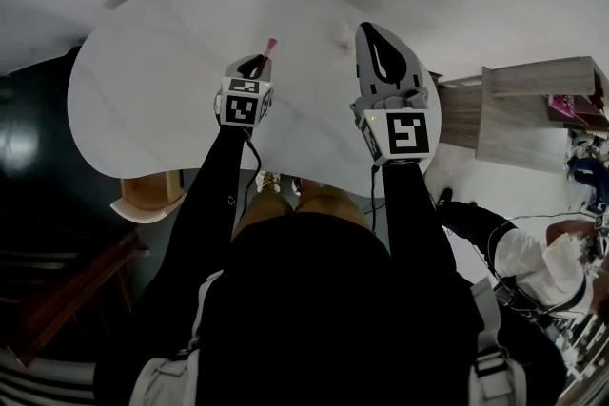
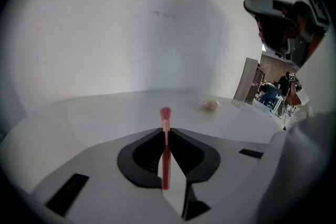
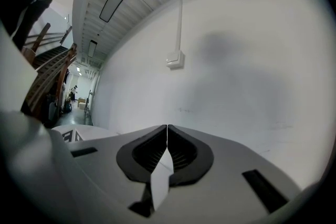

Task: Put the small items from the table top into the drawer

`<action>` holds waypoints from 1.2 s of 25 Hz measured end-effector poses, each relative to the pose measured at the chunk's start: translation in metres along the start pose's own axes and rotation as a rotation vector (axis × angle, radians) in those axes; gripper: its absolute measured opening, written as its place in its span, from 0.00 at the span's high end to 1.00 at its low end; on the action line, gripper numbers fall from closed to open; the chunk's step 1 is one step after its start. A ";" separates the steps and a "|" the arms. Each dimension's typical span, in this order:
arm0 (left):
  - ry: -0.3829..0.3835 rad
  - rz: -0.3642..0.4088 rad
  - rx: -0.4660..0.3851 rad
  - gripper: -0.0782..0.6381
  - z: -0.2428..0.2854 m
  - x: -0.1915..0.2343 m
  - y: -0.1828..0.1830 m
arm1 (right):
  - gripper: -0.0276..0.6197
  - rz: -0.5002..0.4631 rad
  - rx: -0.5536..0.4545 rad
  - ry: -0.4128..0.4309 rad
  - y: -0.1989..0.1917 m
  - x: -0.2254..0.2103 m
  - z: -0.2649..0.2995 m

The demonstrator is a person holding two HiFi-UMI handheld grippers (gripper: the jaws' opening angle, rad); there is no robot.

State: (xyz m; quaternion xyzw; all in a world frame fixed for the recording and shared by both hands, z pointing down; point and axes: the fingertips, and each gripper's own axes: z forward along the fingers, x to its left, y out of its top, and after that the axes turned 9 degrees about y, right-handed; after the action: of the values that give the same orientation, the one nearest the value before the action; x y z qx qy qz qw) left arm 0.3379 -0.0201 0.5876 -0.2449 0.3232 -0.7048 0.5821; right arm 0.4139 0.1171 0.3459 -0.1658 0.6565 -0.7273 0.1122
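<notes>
Pinching a thin pink stick [image 2: 166, 157] with a rounded pink head, the left gripper [image 1: 255, 67] sits centre-left of the head view over the white rounded table top [image 1: 143, 100]. Lower left, tucked under the table edge, is a light wooden open box [image 1: 147, 195], probably the drawer, though I can't be sure.

In the left gripper view the jaws are pressed together on the stick. The head pokes out just past the tips and the shaft runs back between the pads. The stick looks clear of the table surface.

Handling, as a guess: very light, stiff, narrow and smooth. It could swivel or slide in a pinch this near one end, so a hold closer to mid-shaft would be steadier. No need for a hard squeeze.

Further right on the table, towards its far edge, lies a small pale crumpled lump [image 2: 211, 105], well apart from both grippers. It looks soft and light, best taken across its middle.

The right gripper [image 1: 379, 38] hangs right of centre, jaws closed tip to tip with nothing between them [image 3: 167, 131], facing a white wall. At far right stands a pale wooden cabinet [image 1: 533, 100].
</notes>
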 end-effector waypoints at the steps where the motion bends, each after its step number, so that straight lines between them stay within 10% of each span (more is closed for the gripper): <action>1: 0.006 0.000 -0.028 0.82 -0.007 0.002 0.011 | 0.91 0.000 -0.007 0.008 0.003 0.001 0.002; 15: 0.056 0.057 -0.422 0.82 -0.120 0.022 0.142 | 0.91 -0.002 -0.148 0.125 0.037 0.021 0.021; 30: -0.020 0.061 -0.756 0.82 -0.237 0.012 0.209 | 0.91 -0.116 -0.138 0.017 0.069 0.037 0.004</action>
State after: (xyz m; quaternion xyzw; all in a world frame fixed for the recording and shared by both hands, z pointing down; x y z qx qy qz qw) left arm 0.3033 -0.0153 0.2736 -0.4394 0.5621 -0.5157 0.4744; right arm 0.3778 0.0912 0.2811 -0.2047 0.6954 -0.6868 0.0526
